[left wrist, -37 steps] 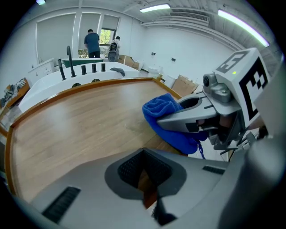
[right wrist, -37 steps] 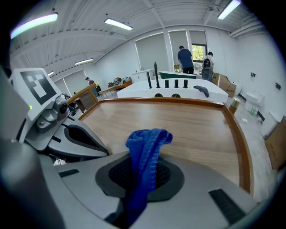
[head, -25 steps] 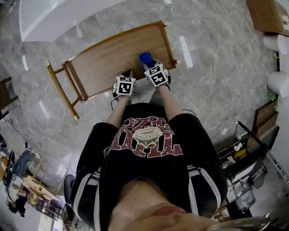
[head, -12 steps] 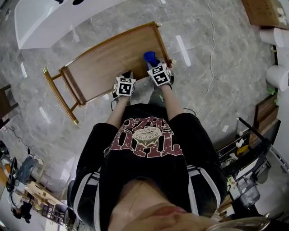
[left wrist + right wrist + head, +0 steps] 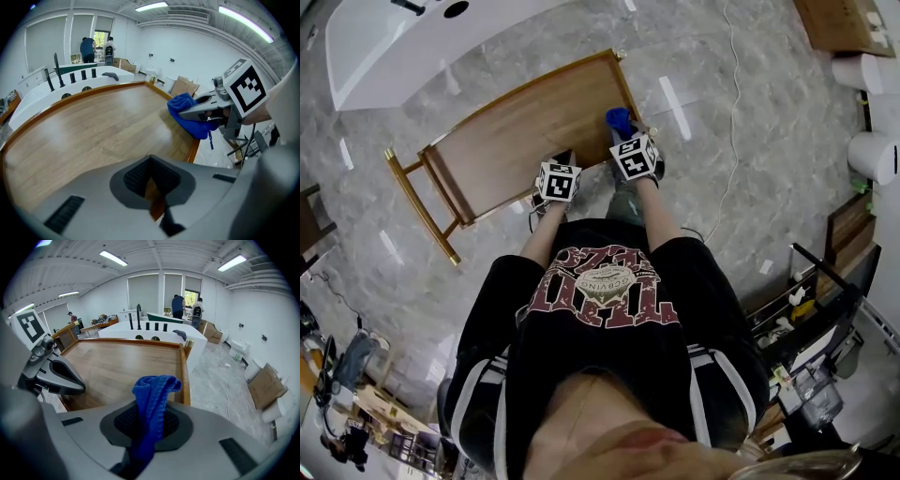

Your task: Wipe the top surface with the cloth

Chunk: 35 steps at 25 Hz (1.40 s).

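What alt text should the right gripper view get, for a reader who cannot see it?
The right gripper is shut on a blue cloth, which stands up in front of a wooden table top. The left gripper shows at the left edge; a white counter and marble floor lie beyond.

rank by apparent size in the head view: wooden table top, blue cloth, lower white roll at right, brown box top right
1. wooden table top
2. brown box, cut off by the frame
3. lower white roll
4. blue cloth, partly hidden
Distances differ, so true sizes stay unsure.
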### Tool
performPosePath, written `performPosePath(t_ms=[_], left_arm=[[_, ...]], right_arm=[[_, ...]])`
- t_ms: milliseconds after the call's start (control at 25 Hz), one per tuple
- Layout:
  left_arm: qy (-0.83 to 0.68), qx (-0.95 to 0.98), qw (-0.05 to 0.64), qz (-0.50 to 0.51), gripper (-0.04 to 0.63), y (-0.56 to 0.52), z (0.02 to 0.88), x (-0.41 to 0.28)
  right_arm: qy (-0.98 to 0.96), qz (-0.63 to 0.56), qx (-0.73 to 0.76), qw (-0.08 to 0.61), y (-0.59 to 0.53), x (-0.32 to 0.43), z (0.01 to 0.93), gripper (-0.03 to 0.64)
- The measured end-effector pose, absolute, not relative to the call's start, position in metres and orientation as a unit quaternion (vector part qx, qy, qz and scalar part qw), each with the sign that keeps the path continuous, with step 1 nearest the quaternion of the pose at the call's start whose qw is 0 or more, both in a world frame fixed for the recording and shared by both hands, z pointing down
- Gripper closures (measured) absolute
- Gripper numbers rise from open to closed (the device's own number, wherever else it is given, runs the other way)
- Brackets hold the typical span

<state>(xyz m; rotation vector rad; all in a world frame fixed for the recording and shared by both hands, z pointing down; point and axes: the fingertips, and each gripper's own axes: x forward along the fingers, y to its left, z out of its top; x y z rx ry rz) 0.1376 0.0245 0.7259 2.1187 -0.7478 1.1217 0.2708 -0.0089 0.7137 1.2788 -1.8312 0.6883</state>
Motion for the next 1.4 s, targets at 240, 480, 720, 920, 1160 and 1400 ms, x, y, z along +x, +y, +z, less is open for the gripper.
performPosePath(t_ms=[240,480,720,920,1160,1400], left_arm=[[-0.29,0.803,0.31,0.419,0.549,0.021,0.723,0.137],[-0.324,0.791,0.326,0.405,0.549,0.016,0.719,0.119],[-0.367,0.779,0.346,0.371,0.549,0.006,0.713,0.089],[-0.397,0.775,0.342,0.352,0.549,0.0,0.706,0.069],[-0.419,0.779,0.329,0.332,0.549,-0.011,0.691,0.057],[-0.437,0.785,0.318,0.302,0.549,-0.022,0.67,0.055]], right_arm=[[-0.704,0.263,0.514,0.413,-0.008,0.279,0.712,0.558],[-0.681,0.253,0.532,0.436,-0.004,0.29,0.713,0.558],[-0.682,0.261,0.53,0.432,-0.007,0.286,0.71,0.558],[-0.719,0.24,0.497,0.423,-0.012,0.256,0.703,0.558],[-0.756,0.242,0.452,0.408,-0.018,0.205,0.696,0.558],[-0.8,0.23,0.422,0.36,-0.035,0.154,0.67,0.558]])
